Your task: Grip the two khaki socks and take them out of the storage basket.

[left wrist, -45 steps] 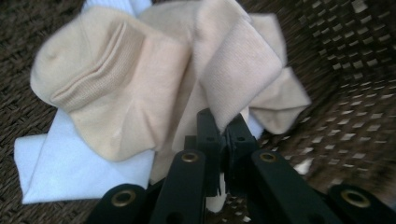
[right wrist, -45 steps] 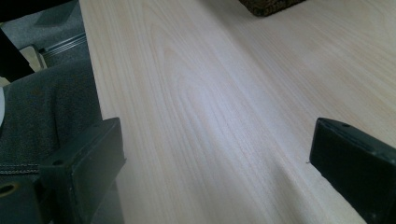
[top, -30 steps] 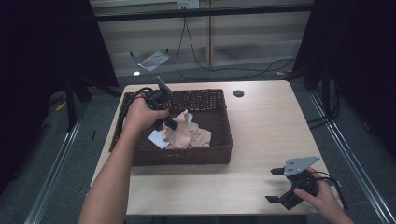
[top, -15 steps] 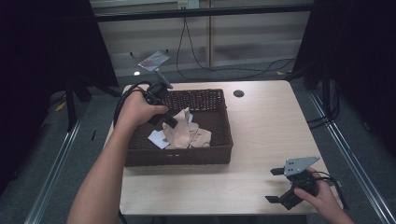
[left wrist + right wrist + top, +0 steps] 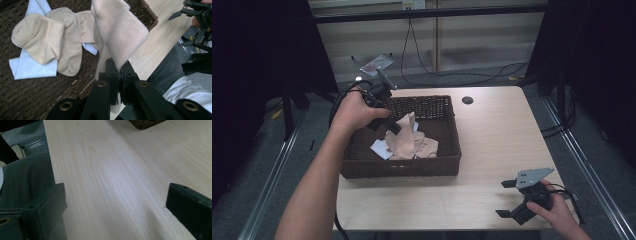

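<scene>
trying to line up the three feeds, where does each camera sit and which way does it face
High view: above the person's side, looking forward and down at the pale wooden table; both forearms show.
Left gripper view: on the left gripper, over the dark wicker basket; jaws pinch a beige sock.
Right gripper view: on the right gripper, low over bare tabletop; jaws apart.
Shared: high and left views both show basket and sock.

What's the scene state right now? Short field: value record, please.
surface: wooden table
container: dark wicker basket, on the table's left half
contents: beige socks and a white sock heaped on the basket floor
left gripper: jaws shut on a beige sock, lifted above the heap
right gripper: jaws open, holding nothing, low over the table's near right corner
other: round hole in the table behind the basket
</scene>
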A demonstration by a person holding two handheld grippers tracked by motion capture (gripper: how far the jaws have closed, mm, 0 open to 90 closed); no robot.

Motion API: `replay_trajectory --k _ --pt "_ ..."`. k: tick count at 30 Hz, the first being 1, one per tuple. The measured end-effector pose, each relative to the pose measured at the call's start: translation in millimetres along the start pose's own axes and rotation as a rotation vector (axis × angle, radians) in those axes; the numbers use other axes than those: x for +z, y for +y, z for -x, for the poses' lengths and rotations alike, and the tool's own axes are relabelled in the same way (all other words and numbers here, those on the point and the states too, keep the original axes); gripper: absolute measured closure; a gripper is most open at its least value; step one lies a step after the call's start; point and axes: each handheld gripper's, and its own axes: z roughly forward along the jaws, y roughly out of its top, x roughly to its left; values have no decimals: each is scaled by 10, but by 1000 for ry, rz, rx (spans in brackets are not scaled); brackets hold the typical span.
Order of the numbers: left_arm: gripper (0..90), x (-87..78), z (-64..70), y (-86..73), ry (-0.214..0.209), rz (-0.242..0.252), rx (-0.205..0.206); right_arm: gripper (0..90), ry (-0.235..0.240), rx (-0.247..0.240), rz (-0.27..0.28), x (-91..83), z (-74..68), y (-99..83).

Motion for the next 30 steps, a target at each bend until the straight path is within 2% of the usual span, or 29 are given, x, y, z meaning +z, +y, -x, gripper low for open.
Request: replay_trajectory --k 7,16,30 --pt "872 -38 35 -16 1 -10 19 28 -1 1 -2 -1 1 1" --pt "872 -20 63 -66 -2 -24 23 28 0 -1 0 -5 -1 1" --pt "872 95 148 -181 -18 -52 84 28 -1 -1 -4 5 -8 0"
